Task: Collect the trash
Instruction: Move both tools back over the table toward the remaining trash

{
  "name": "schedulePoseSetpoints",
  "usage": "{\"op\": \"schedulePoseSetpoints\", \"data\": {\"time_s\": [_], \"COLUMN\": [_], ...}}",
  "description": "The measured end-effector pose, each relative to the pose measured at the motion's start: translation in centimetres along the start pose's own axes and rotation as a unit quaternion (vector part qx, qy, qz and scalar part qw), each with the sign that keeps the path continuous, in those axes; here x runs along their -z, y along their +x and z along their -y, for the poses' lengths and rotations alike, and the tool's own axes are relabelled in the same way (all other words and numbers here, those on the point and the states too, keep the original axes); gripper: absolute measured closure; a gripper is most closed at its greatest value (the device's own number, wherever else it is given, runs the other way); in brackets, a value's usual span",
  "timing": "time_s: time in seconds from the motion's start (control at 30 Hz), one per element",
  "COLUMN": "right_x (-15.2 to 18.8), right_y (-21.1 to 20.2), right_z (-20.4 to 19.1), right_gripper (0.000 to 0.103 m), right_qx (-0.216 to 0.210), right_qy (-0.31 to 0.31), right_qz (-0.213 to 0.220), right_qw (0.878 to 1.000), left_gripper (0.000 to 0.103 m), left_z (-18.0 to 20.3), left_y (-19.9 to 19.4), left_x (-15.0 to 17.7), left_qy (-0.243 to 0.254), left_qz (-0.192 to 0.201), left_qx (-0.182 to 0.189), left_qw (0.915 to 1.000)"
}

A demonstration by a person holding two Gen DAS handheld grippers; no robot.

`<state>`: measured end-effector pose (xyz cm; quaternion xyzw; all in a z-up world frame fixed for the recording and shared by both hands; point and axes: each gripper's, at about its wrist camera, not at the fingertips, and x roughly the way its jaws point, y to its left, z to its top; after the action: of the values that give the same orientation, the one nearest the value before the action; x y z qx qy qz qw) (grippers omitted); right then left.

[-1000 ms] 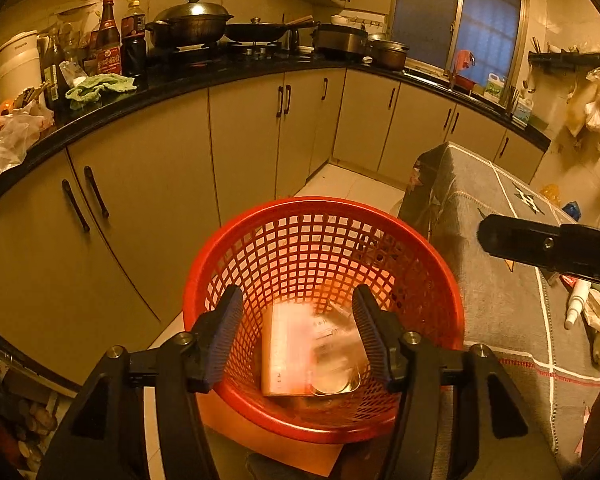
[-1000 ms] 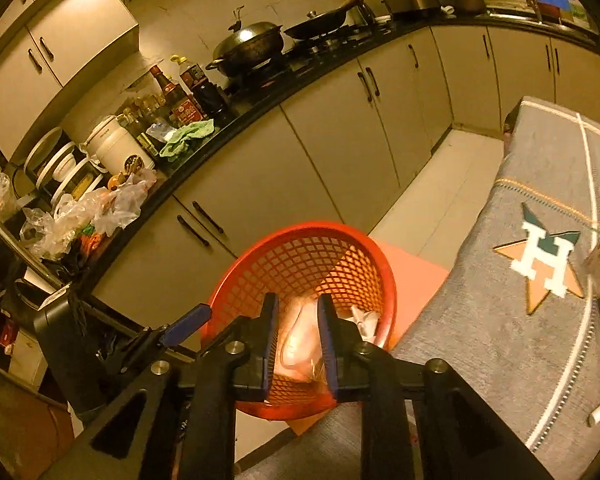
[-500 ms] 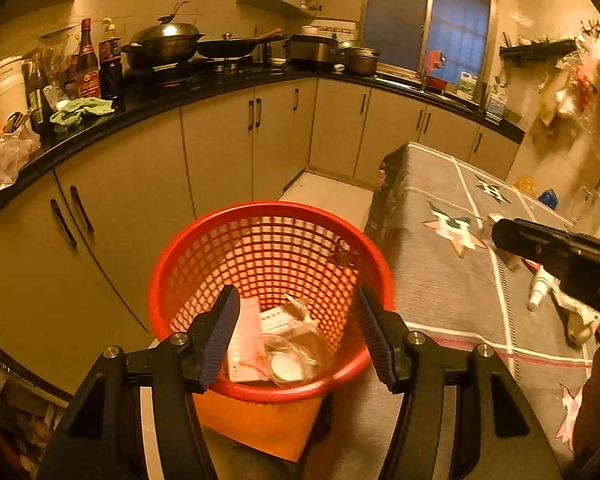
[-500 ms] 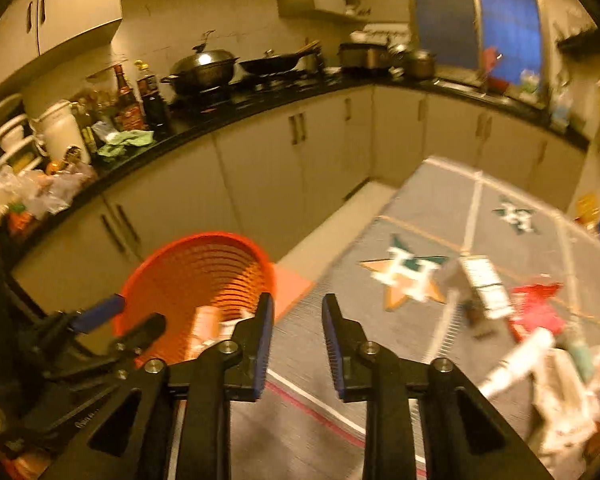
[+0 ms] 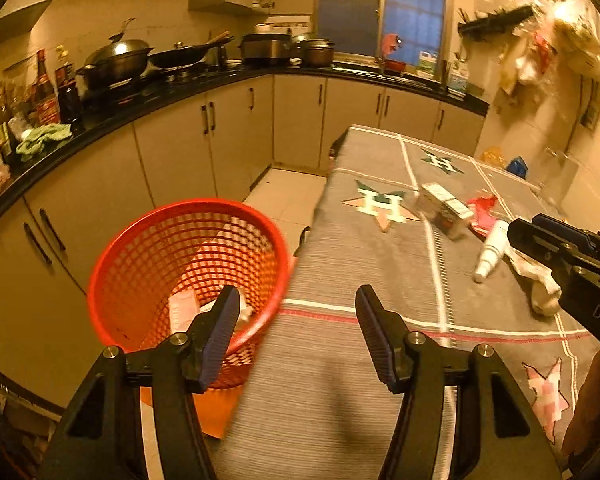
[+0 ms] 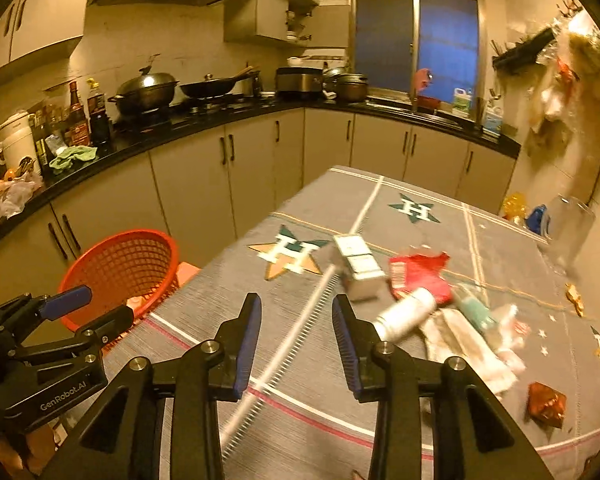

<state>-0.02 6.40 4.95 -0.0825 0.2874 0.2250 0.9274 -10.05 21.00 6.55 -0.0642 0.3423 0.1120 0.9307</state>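
Dim, amber-lit kitchen with cream cabinets and a black counter curving round a table (image 6: 500, 240) under a grey cloth with star emblems. Beside the table's near-left corner, on the floor, a red mesh basket (image 5: 140, 264), with paper and plastic scraps lying in its bottom. Left gripper (image 5: 298, 330) spread wide and empty, hanging over the table edge, its left finger in front of the basket rim, its right finger over the cloth. Right gripper (image 6: 296, 334) also parted and empty, hovering above the cloth, aimed toward the litter. Ahead and to the right of the right gripper, a white bottle (image 6: 406, 314) lying on its side, long axis slanting from near-left to far-right, its near end just beyond the right finger's tip. Beyond that, a small carton (image 6: 358, 264) with its long axis running away from the camera, and touching its right side a red wrapper (image 6: 420, 276). Right of the bottle, a heap of crumpled white paper (image 6: 464, 344) with a teal tube among it, blurred. Nearer the table's right edge, well apart from the heap, a shiny brown wrapper (image 6: 546, 400).
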Motion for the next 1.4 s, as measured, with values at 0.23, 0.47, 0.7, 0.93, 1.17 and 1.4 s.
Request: {"op": "schedulePoseSetpoints", "data": {"time_s": [0.23,0.47,0.7,0.93,1.17,1.4], "right_x": [1.0,1.5,2.1,2.9,4.5,7.8], "right_y": [-1.1,-2.6,-3.5,-4.6,-7.0,-7.4], "right_z": [2.4,4.2,4.8,7.0,15.9,26.3], "right_gripper": [0.055,0.050,0.050,0.049,0.047,0.047], "right_qx": [0.014,0.035,0.051,0.034,0.030,0.040], "right_qy": [0.021,0.030,0.021,0.029,0.111,0.239], "right_qz": [0.002,0.015,0.021,0.012,0.006,-0.025], "right_qw": [1.000,0.999,0.998,0.999,0.993,0.970], "left_gripper": [0.044,0.043,0.043,0.039,0.036,0.034], "left_z": [3.3,5.7,7.3,9.0,12.3,15.3], "left_y": [-0.1,-0.4,-0.5,-0.4,0.0,0.9], "left_x": [0.0,0.0,0.1,0.5,1.1,0.9], "left_qy": [0.028,0.051,0.065,0.079,0.115,0.140], "left_qz": [-0.005,-0.008,-0.010,-0.022,-0.031,-0.047], "left_qx": [0.011,0.018,0.022,0.037,0.062,0.096], "left_qw": [0.9995,0.9985,0.9976,0.9959,0.9909,0.9844]}}
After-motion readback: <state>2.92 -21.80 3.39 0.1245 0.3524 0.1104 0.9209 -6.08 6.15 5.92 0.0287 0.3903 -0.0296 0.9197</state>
